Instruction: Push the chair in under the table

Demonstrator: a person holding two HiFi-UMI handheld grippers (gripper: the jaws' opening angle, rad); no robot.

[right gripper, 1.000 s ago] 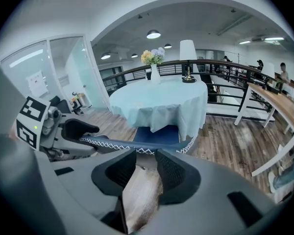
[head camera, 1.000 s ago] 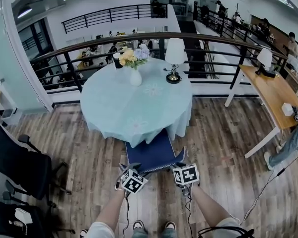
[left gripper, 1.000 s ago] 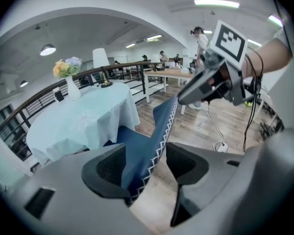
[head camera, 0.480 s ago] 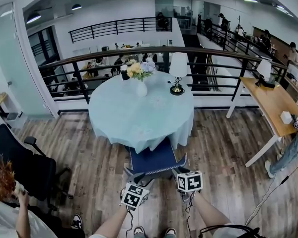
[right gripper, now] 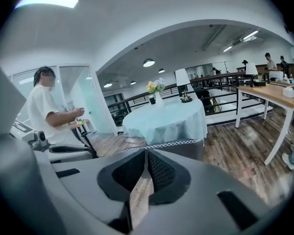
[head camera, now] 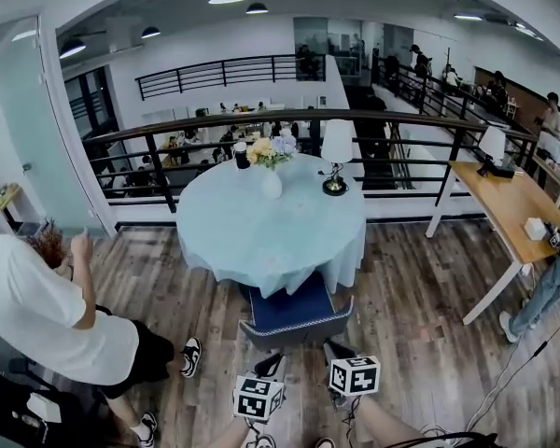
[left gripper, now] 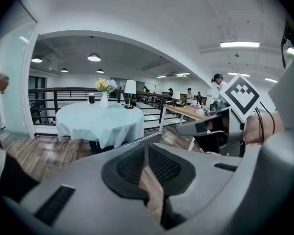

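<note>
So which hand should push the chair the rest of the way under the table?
Probably the right. Both grippers' jaws have just closed with nothing between them, but the right gripper sits a bit nearer the chair's back than the left gripper.

Pale blue tablecloth (head camera: 271, 236), navy chair seat (head camera: 292, 309) with grey rim, brown plank floor (head camera: 420, 297), white lampshade (head camera: 337, 143)

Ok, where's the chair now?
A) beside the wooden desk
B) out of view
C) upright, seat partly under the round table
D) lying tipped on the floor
C: the chair stands upright, with the front of its blue seat tucked under the edge of the table cloth.
</note>
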